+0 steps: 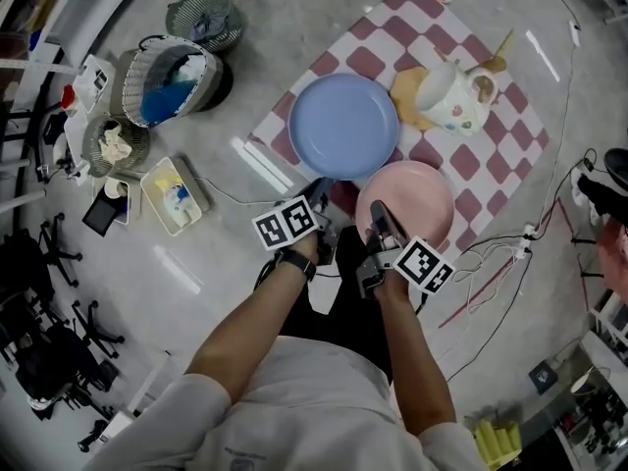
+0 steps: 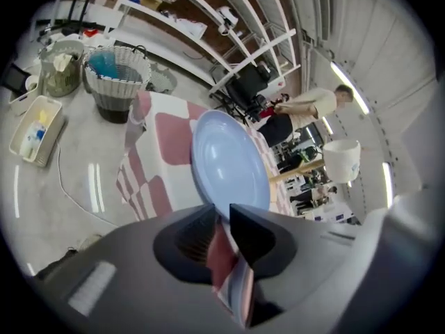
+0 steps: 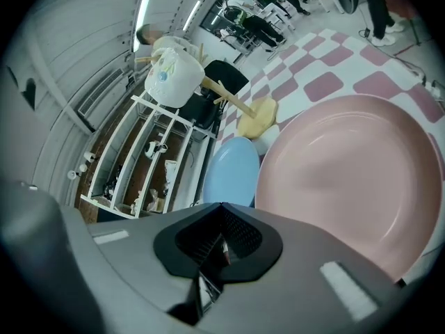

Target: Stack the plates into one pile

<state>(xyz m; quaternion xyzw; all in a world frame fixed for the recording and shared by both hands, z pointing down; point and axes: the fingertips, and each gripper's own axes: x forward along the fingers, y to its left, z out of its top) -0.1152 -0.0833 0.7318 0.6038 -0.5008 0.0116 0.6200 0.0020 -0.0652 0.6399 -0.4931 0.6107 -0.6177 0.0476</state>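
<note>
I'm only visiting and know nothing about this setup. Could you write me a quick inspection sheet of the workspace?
Surface: checked cloth spread on a grey floor.
Job's things: blue plate and pink plate side by side, not stacked.
Clutter: mug, baskets, white tray.
Grippers: left hand-held gripper shut on the blue plate's rim; right hand-held gripper shut, nothing between its jaws, beside the pink plate.
Cables: cables trailing on the floor right of the cloth.
Surroundings: shelves, a person standing.

Blue plate (image 2: pixel 226 162) near rim hidden between left gripper (image 2: pixel 221 213) jaws, pink plate (image 3: pixel 348 179) cut off at right gripper view's right edge and lower rim behind gripper body, basket (image 1: pixel 132 81) contents too small to tell.
</note>
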